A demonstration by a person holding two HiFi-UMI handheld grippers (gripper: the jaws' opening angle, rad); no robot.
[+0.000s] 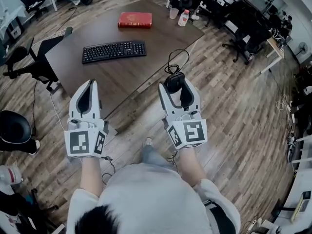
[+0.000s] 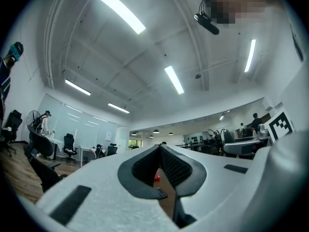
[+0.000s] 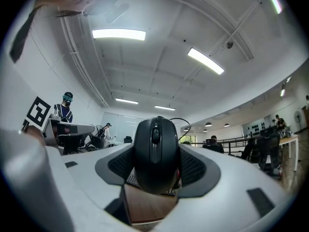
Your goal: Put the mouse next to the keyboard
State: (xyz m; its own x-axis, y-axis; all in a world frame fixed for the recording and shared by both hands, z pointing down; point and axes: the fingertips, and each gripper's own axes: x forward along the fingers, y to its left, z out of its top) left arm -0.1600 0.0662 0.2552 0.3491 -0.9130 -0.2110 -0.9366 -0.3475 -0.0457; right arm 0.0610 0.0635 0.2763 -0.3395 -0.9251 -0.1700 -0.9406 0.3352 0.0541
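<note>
**mouse in the right gripper, not yet at the keyboard**

the right gripper (image 1: 175, 85) has its jaws closed on the sides of the black mouse (image 1: 174, 81). the right gripper view shows the mouse (image 3: 155, 153) upright between the two dark pads (image 3: 118, 164), wheel facing the camera and the gripper (image 3: 155, 170) wrapped around it. it is held in the air over the near right edge of the brown table (image 1: 161, 38). its cable (image 1: 178, 58) loops away over the table edge.

the left gripper (image 1: 89, 84) sits over the table's near left edge. in the left gripper view (image 2: 160, 148) its jaw tips meet and nothing is between them. through the gap below the tips a bit of table and a red spot show.

the keyboard (image 1: 114, 51) lies flat in the middle of the table, far and left of the mouse and well apart from it. a red book (image 1: 135, 19) lies farther back. a bottle (image 1: 184, 18) and a cup (image 1: 173, 13) stand near the far right corner. a black chair (image 1: 27, 65) stands left of the table on the wood floor (image 1: 234, 106).
</note>
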